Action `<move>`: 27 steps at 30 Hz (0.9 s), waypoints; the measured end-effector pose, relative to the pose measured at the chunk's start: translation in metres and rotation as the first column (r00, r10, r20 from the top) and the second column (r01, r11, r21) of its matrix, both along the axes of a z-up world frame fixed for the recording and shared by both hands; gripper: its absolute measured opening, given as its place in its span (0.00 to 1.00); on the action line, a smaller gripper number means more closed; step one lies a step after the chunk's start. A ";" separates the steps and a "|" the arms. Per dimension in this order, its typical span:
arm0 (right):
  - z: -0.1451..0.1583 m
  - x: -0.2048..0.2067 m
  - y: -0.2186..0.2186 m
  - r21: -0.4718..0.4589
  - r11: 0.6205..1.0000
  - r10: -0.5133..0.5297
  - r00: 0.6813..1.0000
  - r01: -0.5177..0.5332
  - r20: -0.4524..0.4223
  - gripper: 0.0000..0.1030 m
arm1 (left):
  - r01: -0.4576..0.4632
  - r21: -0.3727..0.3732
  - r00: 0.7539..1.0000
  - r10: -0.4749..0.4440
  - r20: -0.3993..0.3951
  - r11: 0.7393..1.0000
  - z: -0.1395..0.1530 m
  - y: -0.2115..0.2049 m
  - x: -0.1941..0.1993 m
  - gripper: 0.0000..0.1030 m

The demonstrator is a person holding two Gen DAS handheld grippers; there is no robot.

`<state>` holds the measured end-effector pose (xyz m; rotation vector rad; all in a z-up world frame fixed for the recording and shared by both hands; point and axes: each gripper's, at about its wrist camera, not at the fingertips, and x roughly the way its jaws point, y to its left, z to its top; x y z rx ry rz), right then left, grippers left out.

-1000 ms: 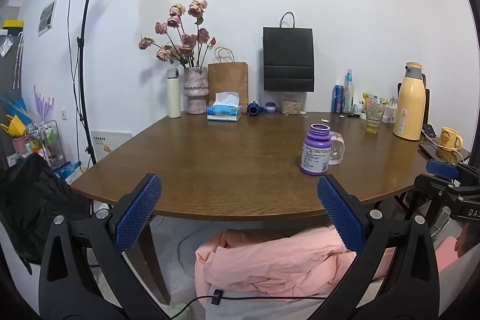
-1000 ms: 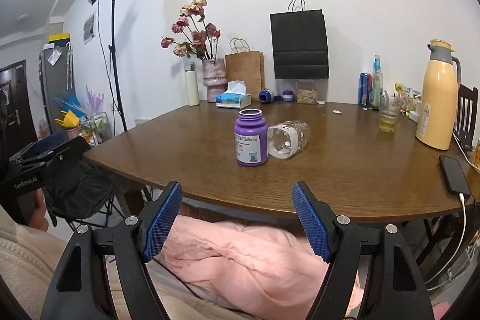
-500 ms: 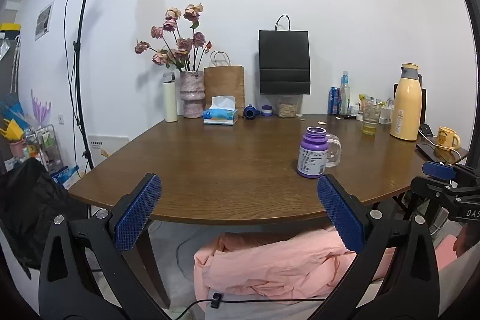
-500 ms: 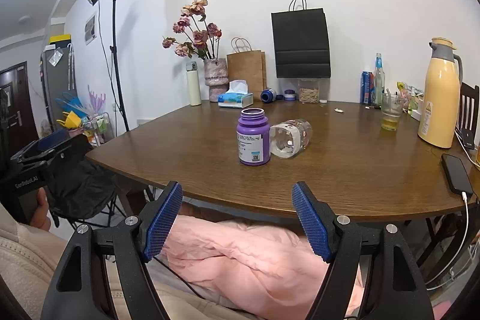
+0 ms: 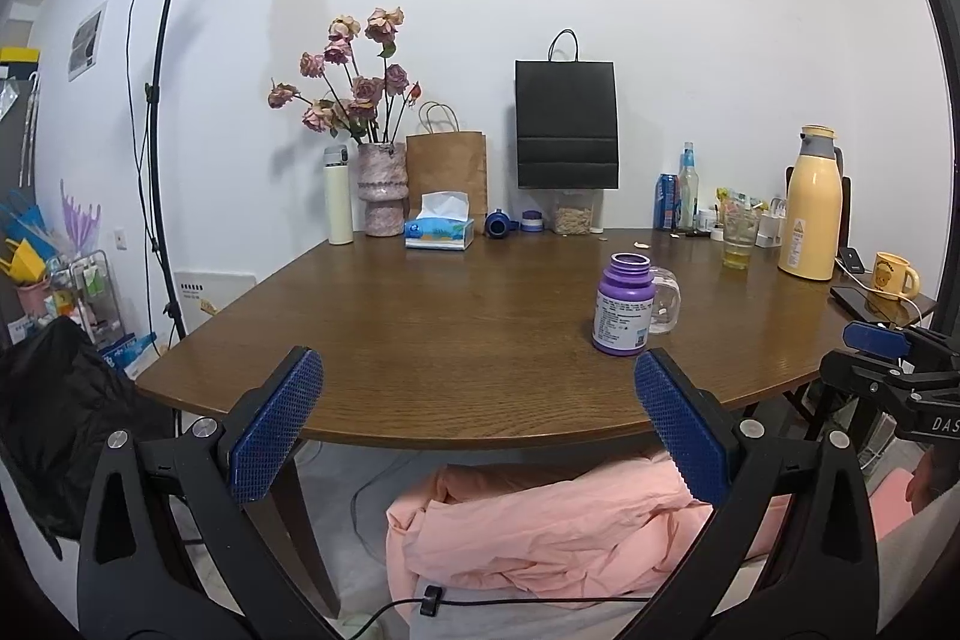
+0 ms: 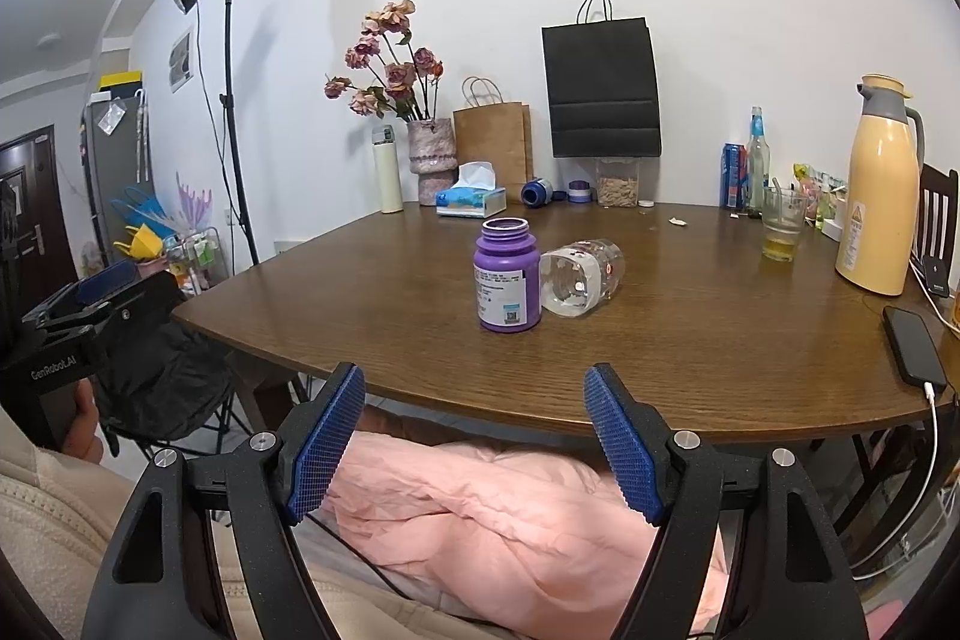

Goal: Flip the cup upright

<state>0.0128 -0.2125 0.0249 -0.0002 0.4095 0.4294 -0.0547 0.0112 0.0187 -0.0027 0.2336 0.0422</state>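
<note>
Cup (image 6: pixel 581 278), clear, lying on its side on the wooden table (image 6: pixel 690 334), not yet upright. Open mouth turned toward the near edge of the table, base pointing away toward the wall. Placed just beside a purple bottle (image 6: pixel 507 275), on the right of it, seeming to touch it or nearly so. From the left wrist view, mostly hidden behind the same purple bottle (image 5: pixel 624 304), only a clear part of the cup (image 5: pixel 665 301) showing past it.

Left gripper (image 5: pixel 474 421) held low in front of the table edge, blue pads wide apart, nothing between them. Right gripper (image 6: pixel 474 439) also before the near edge, above a pink cloth (image 6: pixel 510 514), pads spread apart and empty. Both well apart from the cup.

Purple bottle standing upright, without lid, white label facing the camera. Further back along the wall: vase with dried roses (image 6: pixel 431 160), brown paper bag (image 6: pixel 492 141), black paper bag (image 6: pixel 603 88), tissue box (image 6: pixel 471 201). On the right side a yellow thermos jug (image 6: pixel 879 193), a glass with some yellow liquid (image 6: pixel 782 232), and a phone (image 6: pixel 912 346) on a white charging cable near the table edge. Lamp on a tall stand (image 6: pixel 231 58) at the left of the table.
</note>
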 end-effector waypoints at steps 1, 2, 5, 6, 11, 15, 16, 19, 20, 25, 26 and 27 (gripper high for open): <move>0.000 0.000 0.000 0.000 1.000 0.001 1.000 -0.001 -0.001 0.78 | -0.001 0.000 1.000 0.001 0.000 1.000 0.000 0.000 0.000 1.00; 0.000 0.000 0.000 -0.002 1.000 0.000 1.000 0.000 0.000 0.78 | 0.002 -0.001 1.000 -0.002 -0.001 1.000 0.000 0.000 0.000 1.00; 0.000 0.000 0.000 -0.002 1.000 0.001 1.000 -0.001 -0.002 0.78 | 0.001 0.000 1.000 -0.001 0.000 1.000 0.000 0.000 0.000 1.00; 0.000 0.000 0.000 -0.001 1.000 0.001 1.000 -0.001 -0.001 0.78 | 0.002 0.000 1.000 -0.002 -0.002 1.000 0.000 -0.001 0.000 1.00; 0.000 0.000 -0.001 0.001 1.000 0.000 1.000 0.000 -0.005 0.78 | 0.004 0.002 1.000 -0.004 -0.002 1.000 0.000 -0.002 0.000 1.00; 0.000 -0.001 0.000 0.001 1.000 0.001 1.000 -0.001 -0.003 0.78 | 0.006 0.003 1.000 -0.006 -0.001 1.000 0.000 -0.002 0.000 1.00; 0.000 -0.001 0.000 0.002 1.000 0.002 1.000 -0.002 -0.005 0.78 | 0.007 0.003 1.000 -0.007 -0.002 1.000 0.000 -0.002 0.000 1.00; 0.000 -0.002 0.000 0.004 1.000 -0.001 1.000 0.001 -0.005 0.78 | 0.004 0.003 1.000 -0.004 -0.001 1.000 0.000 -0.003 0.000 1.00; 0.000 -0.002 0.000 0.005 1.000 -0.001 1.000 0.001 -0.004 0.78 | 0.005 0.003 1.000 -0.005 -0.001 1.000 0.000 -0.003 0.000 1.00; 0.001 -0.003 0.001 0.005 1.000 -0.002 1.000 0.002 -0.004 0.78 | 0.005 0.004 1.000 -0.005 0.002 1.000 0.001 -0.003 0.000 1.00; 0.001 -0.002 0.001 0.006 1.000 -0.001 1.000 0.001 -0.003 0.78 | 0.004 0.004 1.000 -0.004 0.004 1.000 0.002 -0.003 0.000 1.00; 0.001 -0.002 0.001 0.005 1.000 0.000 1.000 0.000 -0.003 0.78 | 0.004 0.005 1.000 -0.004 0.005 1.000 0.002 -0.003 0.000 1.00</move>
